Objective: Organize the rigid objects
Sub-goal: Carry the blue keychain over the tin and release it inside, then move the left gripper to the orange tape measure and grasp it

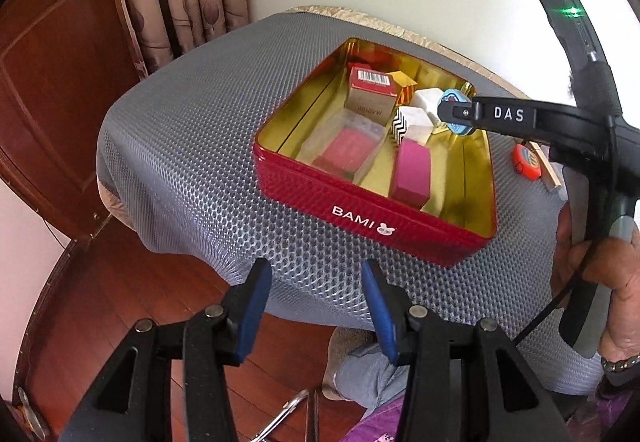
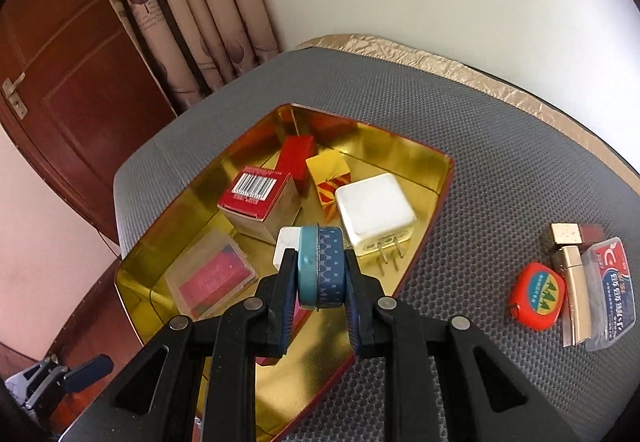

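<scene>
Right hand-held gripper (image 2: 319,274) clamped on blue disc (image 2: 322,268), edge-on over tin (image 2: 132,282), likely for dropping in | left hand-held gripper (image 1: 316,306) part-open, empty, near tin front | tape measure (image 2: 538,296), lighter (image 2: 576,298) waited on surface (image 2: 500,162)

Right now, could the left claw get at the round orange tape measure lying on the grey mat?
Probably not directly: the orange tape measure lies beyond the red tin, and the right claw with its blue round case crosses that path. The left claw is open.
</scene>
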Tool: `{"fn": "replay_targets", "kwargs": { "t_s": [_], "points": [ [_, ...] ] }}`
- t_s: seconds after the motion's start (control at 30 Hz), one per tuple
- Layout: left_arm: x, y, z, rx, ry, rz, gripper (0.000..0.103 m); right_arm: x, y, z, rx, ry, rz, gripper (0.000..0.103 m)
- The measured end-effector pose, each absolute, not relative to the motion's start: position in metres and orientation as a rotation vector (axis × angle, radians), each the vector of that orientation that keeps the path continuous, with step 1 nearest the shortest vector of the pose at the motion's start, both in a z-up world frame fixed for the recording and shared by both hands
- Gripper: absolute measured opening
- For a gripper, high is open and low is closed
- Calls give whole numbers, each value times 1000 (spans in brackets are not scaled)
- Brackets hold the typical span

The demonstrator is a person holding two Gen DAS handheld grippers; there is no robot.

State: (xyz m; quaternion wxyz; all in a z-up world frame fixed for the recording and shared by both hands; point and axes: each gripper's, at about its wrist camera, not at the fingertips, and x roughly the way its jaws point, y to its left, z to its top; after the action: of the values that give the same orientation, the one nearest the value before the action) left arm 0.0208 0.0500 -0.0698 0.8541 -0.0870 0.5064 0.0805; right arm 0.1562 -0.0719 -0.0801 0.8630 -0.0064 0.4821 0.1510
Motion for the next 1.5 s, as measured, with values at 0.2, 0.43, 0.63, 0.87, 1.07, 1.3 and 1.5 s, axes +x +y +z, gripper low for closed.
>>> {"fn": "replay_targets", "kwargs": {
  "t_s": [0.2,0.43,0.63,0.87,1.07,1.3,1.5],
  "points": [
    [23,51,-73,-181,1081,178,48,159,-72,-90,-5,1027,313,20],
    [23,48,-75,-170,1095,179,48,159,-68,-92,-15,1023,319,22],
    [26,48,-79,-168,1116,176,48,149,-86,-73,70,950,310,22],
    [26,45,-79,-148,1118,179,48,99,-155,-59,95,857,142,38],
    [21,44,-70,-143,1085,173,48,39,-271,-77,-37,914,-236,45],
    [10,9,-48,-76,1025,9,48,-13,-383,-88,-63,963,-515,64],
    [27,-55,-21,57,993,-176,48,-23,-411,-86,83,938,-497,73]
  ]
}}
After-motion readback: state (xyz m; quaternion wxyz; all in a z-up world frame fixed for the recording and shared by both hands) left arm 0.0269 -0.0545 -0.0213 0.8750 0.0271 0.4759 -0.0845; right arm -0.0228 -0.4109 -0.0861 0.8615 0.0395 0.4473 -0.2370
